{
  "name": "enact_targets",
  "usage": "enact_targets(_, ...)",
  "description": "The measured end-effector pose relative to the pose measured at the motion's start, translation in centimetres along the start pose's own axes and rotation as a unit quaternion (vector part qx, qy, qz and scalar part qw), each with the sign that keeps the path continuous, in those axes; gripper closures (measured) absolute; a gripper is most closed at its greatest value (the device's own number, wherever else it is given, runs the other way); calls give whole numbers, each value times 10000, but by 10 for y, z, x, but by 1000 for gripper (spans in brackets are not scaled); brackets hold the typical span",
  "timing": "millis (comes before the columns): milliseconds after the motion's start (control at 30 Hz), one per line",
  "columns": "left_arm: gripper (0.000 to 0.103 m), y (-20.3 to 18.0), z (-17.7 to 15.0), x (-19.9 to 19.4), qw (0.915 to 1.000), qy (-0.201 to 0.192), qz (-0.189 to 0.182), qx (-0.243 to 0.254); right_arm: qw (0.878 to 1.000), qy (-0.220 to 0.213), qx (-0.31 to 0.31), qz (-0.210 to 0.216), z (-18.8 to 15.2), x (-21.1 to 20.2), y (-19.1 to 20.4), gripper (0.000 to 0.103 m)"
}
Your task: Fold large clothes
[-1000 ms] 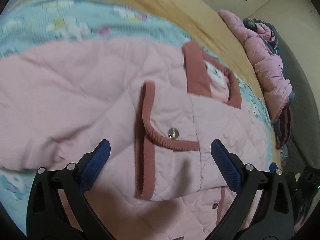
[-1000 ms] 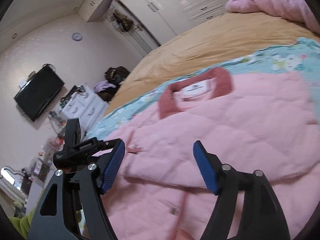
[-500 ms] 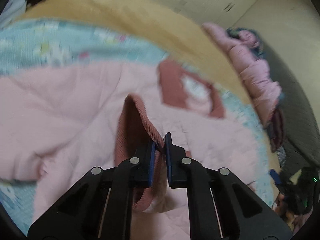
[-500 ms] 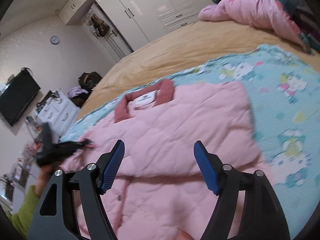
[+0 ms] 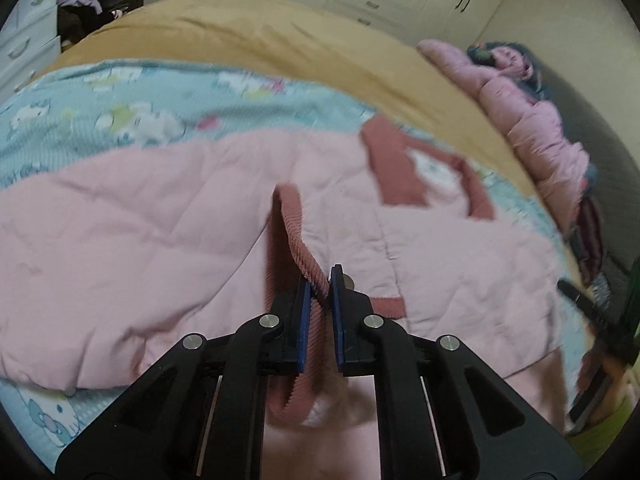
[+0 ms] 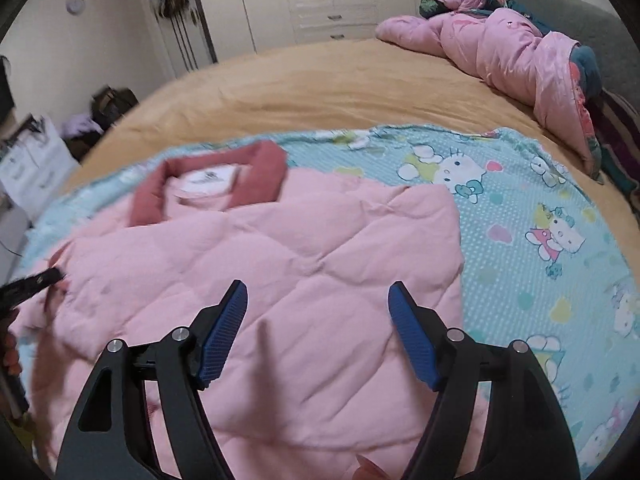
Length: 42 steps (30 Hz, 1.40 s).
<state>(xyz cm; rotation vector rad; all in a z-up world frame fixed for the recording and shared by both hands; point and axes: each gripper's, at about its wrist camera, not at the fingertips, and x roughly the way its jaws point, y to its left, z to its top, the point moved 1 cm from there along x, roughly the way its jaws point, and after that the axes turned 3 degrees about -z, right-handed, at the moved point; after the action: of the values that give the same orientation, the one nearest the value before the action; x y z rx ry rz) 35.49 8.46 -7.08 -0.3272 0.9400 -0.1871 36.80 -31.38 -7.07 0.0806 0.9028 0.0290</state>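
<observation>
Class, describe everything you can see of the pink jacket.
The jacket is pale pink, quilted and soft-looking, with a dusty-red ribbed collar and a white label inside. It lies spread on the blue cartoon sheet. The left claw is shut on its red ribbed edge, lifting it; the right claw hovers open above.

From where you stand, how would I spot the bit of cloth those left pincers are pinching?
Start at the pink quilted jacket spread on the blue cartoon blanket on the bed. Near its middle, the left gripper is shut on the ribbed cuff of a folded-in sleeve. Unlike the flat, same-coloured collar farther up, this dusty-rose band stands lifted.
</observation>
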Motion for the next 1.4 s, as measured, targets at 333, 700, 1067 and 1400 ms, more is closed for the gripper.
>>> enact_targets(333, 96, 1, -11, 23, 9996, 214, 140, 81, 9949, 917, 404, -112, -16, 70, -24, 25)
enact_targets(700, 67, -35, -11, -43, 9964, -427, 312, 662, 9973, 196, -172, 688, -29, -17, 32, 14)
enact_targets(1067, 35, -48, -56, 28, 9948, 567, 451, 710, 9962, 756, -394, 175, -75, 9, 68, 11)
enact_targets(1400, 9, -61, -62, -35, 9982, 177, 20, 569, 9986, 38, -121, 514, -86, -62, 78, 4)
